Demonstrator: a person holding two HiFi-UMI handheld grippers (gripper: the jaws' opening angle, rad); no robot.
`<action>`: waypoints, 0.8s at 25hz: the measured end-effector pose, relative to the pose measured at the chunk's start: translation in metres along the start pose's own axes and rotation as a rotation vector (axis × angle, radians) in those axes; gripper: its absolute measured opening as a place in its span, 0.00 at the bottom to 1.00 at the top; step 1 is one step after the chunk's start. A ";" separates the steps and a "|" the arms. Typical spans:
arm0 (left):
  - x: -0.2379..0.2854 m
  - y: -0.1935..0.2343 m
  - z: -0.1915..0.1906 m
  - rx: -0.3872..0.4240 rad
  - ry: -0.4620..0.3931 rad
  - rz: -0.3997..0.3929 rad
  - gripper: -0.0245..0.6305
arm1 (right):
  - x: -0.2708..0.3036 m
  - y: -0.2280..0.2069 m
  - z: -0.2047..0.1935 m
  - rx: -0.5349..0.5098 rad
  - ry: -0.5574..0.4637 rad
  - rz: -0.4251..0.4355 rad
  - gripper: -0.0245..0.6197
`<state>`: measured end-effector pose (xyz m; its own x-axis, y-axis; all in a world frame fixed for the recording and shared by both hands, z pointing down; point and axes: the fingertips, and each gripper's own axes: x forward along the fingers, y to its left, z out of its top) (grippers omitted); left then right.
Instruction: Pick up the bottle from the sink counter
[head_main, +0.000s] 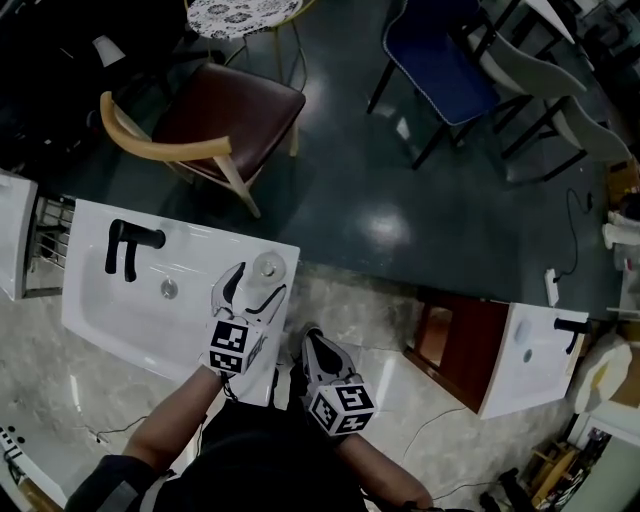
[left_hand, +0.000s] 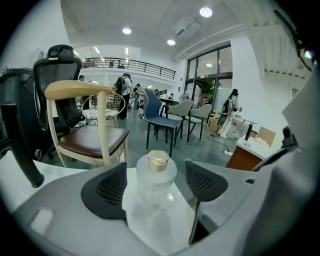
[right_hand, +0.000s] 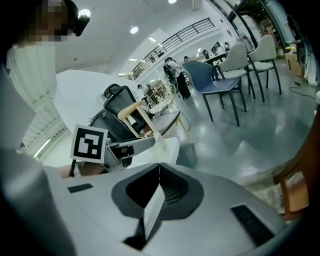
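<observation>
A frosted glass bottle (head_main: 268, 267) with a gold cap (left_hand: 159, 158) stands upright on the right-hand corner of the white sink counter (head_main: 105, 310). My left gripper (head_main: 259, 282) reaches over that corner and is open, one jaw on each side of the bottle (left_hand: 157, 181). In the left gripper view a gap shows between each dark pad (left_hand: 107, 189) and the glass. My right gripper (head_main: 316, 343) hangs beside the counter, low and close to my body. Its two jaws meet with nothing between them (right_hand: 159, 186).
A black faucet (head_main: 128, 246) and a drain sit in the basin to the left of the bottle. A wooden chair with a brown seat (head_main: 222, 122) stands just beyond the counter, and a blue chair (head_main: 440, 62) stands farther back. A second sink unit (head_main: 535, 352) is at the right.
</observation>
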<state>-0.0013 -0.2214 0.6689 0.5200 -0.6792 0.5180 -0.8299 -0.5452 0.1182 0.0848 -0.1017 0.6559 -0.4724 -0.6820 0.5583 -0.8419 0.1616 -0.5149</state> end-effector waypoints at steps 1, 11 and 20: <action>0.006 0.001 -0.001 0.004 0.000 0.000 0.58 | 0.001 -0.002 -0.002 0.002 0.004 -0.004 0.05; 0.041 0.001 -0.015 0.054 0.040 -0.012 0.60 | 0.000 -0.015 -0.010 0.024 0.020 -0.027 0.05; 0.050 0.004 -0.022 0.096 0.049 0.000 0.55 | -0.002 -0.018 -0.010 0.026 0.022 -0.032 0.05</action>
<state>0.0166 -0.2469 0.7139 0.5079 -0.6554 0.5590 -0.8053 -0.5916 0.0380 0.0981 -0.0964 0.6707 -0.4508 -0.6709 0.5888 -0.8500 0.1212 -0.5127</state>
